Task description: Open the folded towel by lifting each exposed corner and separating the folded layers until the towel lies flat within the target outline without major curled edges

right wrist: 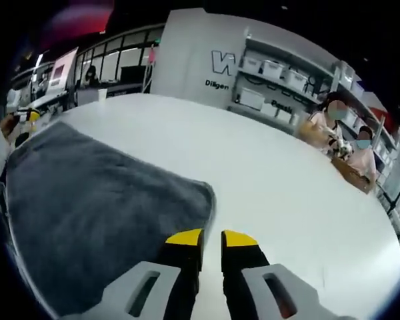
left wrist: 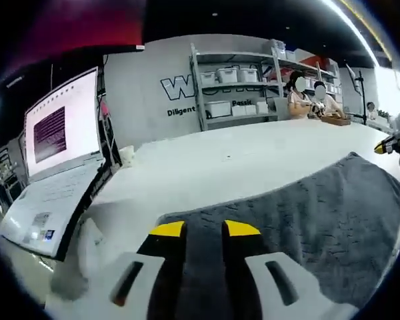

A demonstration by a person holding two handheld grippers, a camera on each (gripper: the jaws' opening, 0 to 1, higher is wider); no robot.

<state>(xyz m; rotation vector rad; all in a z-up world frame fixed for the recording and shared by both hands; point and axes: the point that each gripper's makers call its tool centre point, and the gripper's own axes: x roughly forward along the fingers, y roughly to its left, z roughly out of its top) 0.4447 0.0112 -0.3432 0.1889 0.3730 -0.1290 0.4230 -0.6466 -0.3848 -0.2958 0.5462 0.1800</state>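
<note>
- In the left gripper view, the left gripper (left wrist: pixel 205 229) is hovering at the near edge of the grey towel (left wrist: pixel 307 227), its yellow-tipped jaws standing a little apart with the dark cloth showing in the gap; whether they are pinching the cloth I cannot tell.
- The towel is lying spread across the white table (left wrist: pixel 207 167), reaching away toward the right side of that view.
- An open laptop (left wrist: pixel 57 167) is sitting on the table to the left of the towel, well apart from it, its screen glowing.
- In the right gripper view, the right gripper (right wrist: pixel 211 239) is sitting just beside the towel's near corner, over bare table; its jaws are standing slightly apart with nothing between them.
- The other gripper's yellow tip (right wrist: pixel 31 115) is showing at the far left edge of the towel.
- Two people (right wrist: pixel 350 150) are sitting at the far side of the table, in front of metal shelving (right wrist: pixel 273 83) holding storage boxes.
</note>
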